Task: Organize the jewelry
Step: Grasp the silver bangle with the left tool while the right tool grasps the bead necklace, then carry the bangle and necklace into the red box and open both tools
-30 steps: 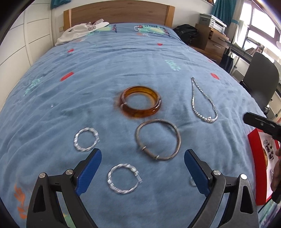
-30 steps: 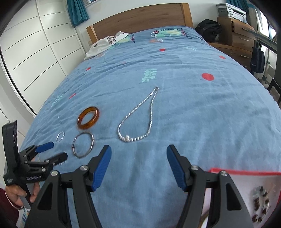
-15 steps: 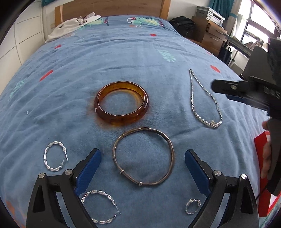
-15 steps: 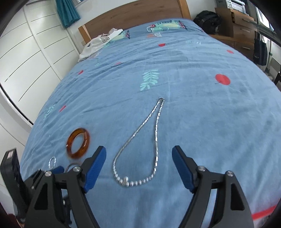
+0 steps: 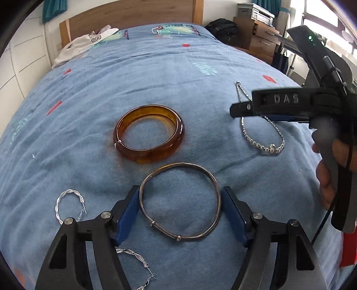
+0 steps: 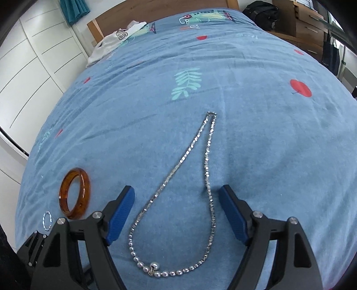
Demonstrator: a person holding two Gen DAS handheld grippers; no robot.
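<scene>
- The left claw [image 5: 179, 210] is closing around the thin silver bangle [image 5: 179, 201], which lies flat on the blue bedspread [image 5: 156, 78]. Its blue pads [image 5: 127, 214] stand at the bangle's two sides, right at the rim; whether they already press on it cannot be told.
- Just beyond the bangle lies the amber bangle [image 5: 148, 133], apart from it.
- Left of the left claw lies a twisted silver hoop earring [image 5: 69, 205]; a second twisted hoop earring [image 5: 136, 259] shows under the claw's left arm.
- The right claw [image 6: 176, 214] hangs released over the beaded silver necklace [image 6: 178, 200], both strands running between its wide-apart pads [image 6: 120, 214], neither touched.
- The necklace loop stretches away up the bed, its round-bead end nearest the camera.
- A white garment [image 6: 113, 44] lies by the wooden headboard [image 5: 133, 13].
</scene>
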